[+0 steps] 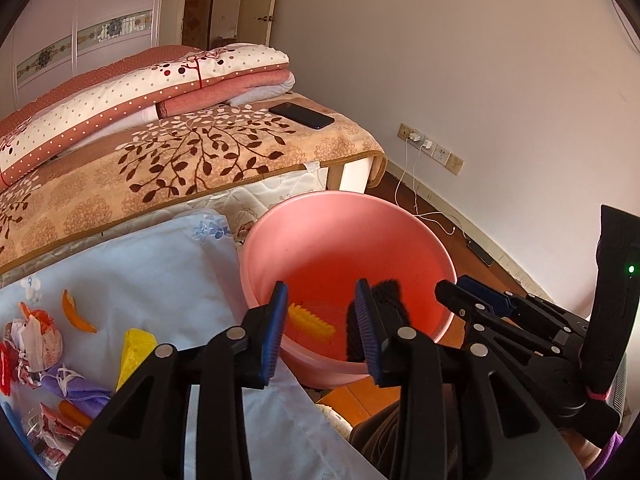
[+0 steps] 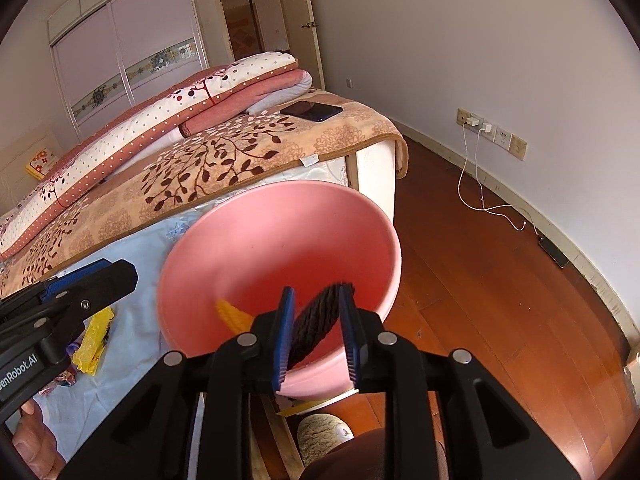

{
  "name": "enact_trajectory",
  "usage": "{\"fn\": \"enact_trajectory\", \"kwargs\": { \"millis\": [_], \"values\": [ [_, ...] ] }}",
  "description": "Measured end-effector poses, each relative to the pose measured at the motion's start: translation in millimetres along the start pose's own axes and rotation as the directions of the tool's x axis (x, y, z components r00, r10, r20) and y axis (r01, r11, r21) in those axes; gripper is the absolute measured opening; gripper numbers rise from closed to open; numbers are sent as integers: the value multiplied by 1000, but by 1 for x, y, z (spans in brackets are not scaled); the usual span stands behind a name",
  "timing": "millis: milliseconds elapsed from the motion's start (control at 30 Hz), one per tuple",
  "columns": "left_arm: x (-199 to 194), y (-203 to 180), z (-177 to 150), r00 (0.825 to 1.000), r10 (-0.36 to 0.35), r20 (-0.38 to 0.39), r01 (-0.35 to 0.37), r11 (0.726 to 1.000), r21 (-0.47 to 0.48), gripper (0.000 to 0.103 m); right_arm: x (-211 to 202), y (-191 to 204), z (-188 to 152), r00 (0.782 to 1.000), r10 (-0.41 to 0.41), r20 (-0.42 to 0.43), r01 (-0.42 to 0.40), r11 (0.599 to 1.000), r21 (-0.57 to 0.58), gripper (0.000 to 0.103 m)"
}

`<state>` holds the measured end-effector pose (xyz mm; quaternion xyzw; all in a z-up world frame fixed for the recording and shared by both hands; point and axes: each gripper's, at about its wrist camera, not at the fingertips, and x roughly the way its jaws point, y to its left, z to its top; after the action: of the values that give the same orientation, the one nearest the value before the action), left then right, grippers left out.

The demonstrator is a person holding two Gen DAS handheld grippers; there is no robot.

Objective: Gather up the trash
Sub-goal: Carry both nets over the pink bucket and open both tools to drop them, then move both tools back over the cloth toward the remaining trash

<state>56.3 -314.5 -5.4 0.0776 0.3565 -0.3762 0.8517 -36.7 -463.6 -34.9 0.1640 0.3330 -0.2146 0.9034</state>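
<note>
A pink basin (image 1: 344,200) (image 2: 280,192) stands beside the bed, below both grippers. A yellow ridged piece (image 1: 312,320) (image 2: 234,316) is inside it. My left gripper (image 1: 322,288) (image 2: 100,276) hangs over the basin's near rim, open, with nothing between its blue pads. My right gripper (image 2: 317,292) (image 1: 454,284) is over the basin's right side with its jaws apart. A dark ribbed piece (image 2: 316,320) (image 1: 386,292) shows blurred in the gap between them. In the left wrist view it is clear of that gripper, inside the basin.
Trash lies on the pale blue sheet (image 1: 160,272) to the left: orange peel (image 1: 74,312), a yellow wrapper (image 1: 134,352), crumpled paper (image 1: 36,336), a purple wrapper (image 1: 80,392). A phone (image 1: 302,115) lies on the bed. Charger cables (image 2: 472,192) trail over the wooden floor.
</note>
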Motion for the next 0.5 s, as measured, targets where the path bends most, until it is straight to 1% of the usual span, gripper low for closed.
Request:
{"fn": "enact_trajectory", "kwargs": {
  "millis": [67,133,267,367,500],
  "values": [
    [-4,2,0,1000,3,8,-2,1000,-9,35,-2,1,0,1000,3,10,-3,1000,-1,36],
    [-7,5,0,1000,4,15,-3,1000,-21,35,-5,3,0,1000,10,22,-10,1000,-11,39],
    [-17,9,-2,999,4,32,-3,1000,-27,35,-13,12,0,998,33,46,-31,999,-31,48],
    [-26,14,-5,999,16,47,-14,999,-31,35,-21,22,-1,996,58,71,-54,997,-52,54],
    [-40,25,-11,998,43,54,-40,998,-53,35,-31,40,-4,991,94,97,-85,992,-93,58]
  ]
}}
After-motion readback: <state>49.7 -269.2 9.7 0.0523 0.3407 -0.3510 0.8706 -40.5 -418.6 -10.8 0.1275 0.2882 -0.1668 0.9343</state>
